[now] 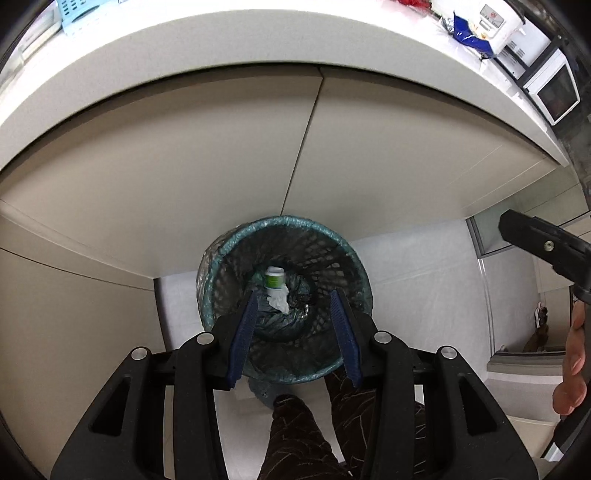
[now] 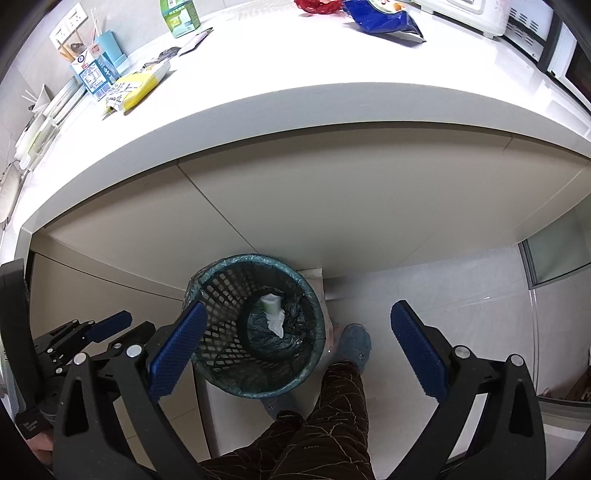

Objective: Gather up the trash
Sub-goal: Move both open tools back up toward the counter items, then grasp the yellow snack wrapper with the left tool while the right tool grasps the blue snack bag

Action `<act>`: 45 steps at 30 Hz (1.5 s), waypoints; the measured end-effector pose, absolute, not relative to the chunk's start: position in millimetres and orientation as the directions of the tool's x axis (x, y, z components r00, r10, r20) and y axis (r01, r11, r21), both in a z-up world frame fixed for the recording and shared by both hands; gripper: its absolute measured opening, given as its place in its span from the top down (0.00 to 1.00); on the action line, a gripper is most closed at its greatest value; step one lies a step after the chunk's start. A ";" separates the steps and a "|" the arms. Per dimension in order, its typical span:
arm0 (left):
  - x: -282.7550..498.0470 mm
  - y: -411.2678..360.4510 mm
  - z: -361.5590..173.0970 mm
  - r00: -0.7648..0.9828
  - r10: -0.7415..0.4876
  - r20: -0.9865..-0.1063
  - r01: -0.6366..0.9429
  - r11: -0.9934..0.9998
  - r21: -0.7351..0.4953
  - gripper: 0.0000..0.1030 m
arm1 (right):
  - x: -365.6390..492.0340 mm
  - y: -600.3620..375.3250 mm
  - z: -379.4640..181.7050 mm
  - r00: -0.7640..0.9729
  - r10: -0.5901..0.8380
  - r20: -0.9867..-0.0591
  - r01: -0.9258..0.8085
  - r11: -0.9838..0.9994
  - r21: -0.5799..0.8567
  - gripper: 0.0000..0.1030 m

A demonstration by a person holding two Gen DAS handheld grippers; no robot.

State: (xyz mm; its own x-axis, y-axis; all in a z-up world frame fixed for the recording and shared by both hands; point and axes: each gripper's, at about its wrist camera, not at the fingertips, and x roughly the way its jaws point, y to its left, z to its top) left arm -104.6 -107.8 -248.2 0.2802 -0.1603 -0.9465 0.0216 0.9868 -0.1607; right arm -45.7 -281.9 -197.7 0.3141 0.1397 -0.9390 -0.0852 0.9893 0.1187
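A teal mesh trash basket [image 1: 343, 240] with a dark liner stands on the floor against the cabinet; it also shows in the right wrist view [image 2: 221, 291]. At its bottom lie a small green-and-white cup [image 1: 274, 277] and a crumpled white tissue [image 1: 279, 301], also seen in the right wrist view as the cup [image 2: 271, 303] and the tissue [image 2: 276, 325]. My left gripper [image 1: 293, 299] hangs open and empty right above the basket. My right gripper [image 2: 299, 312] is wide open and empty above the basket's right side. On the counter lie a blue snack bag [image 2: 384, 20], a yellow packet [image 2: 135, 88] and a milk carton [image 2: 92, 75].
The white counter [image 2: 332, 96] overhangs beige cabinet doors [image 1: 221, 166]. A green box [image 2: 181, 14], a red net bag [image 2: 317, 4], a rice cooker [image 1: 495, 22] and a microwave [image 1: 554, 92] stand on the counter. The person's leg and slipper [image 2: 354, 343] are beside the basket.
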 end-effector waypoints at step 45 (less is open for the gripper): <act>52.5 -65.4 -103.1 0.555 -0.015 -0.832 -0.139 0.984 -0.110 0.06 | 150.4 -352.7 -94.1 0.531 0.132 -0.837 -0.122 0.989 0.078 0.07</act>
State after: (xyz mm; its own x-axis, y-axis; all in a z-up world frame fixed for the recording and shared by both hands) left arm 52.5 -65.4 -103.1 0.5551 -0.0149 -0.8316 -0.1387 0.9842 -0.1102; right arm 150.4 -352.7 -94.1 0.5313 0.1318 -0.8369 -0.1223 0.9894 0.0782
